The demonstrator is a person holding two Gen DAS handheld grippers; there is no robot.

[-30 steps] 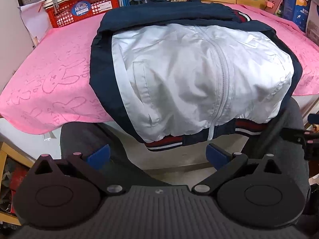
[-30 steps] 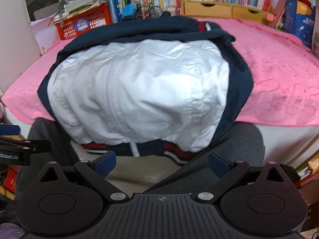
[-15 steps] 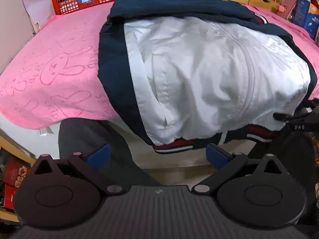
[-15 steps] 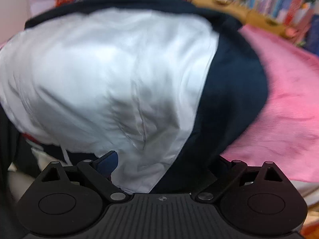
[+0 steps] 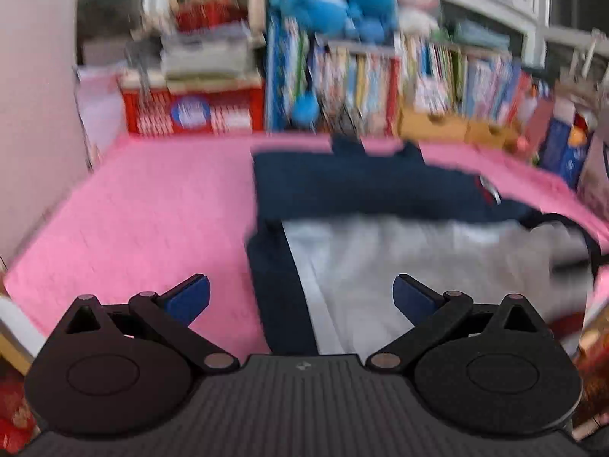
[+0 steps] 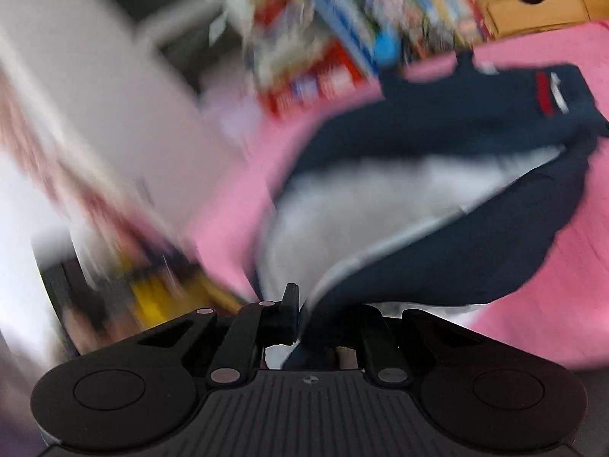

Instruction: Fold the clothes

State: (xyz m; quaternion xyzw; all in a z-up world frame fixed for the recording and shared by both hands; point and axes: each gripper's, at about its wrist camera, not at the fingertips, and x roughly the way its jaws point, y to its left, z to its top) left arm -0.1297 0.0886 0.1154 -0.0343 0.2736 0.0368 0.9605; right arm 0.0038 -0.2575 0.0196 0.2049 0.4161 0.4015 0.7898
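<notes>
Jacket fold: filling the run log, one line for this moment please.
right gripper: shut on jacket | left gripper: open, empty | surface: pink cloth

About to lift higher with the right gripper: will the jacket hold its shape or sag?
Likely sags: the jacket already drapes and curls from the right gripper, which is shut on its edge. The white lining looks smooth, so it may slide on the pink towel. It is probably light, bunching easily.
</notes>
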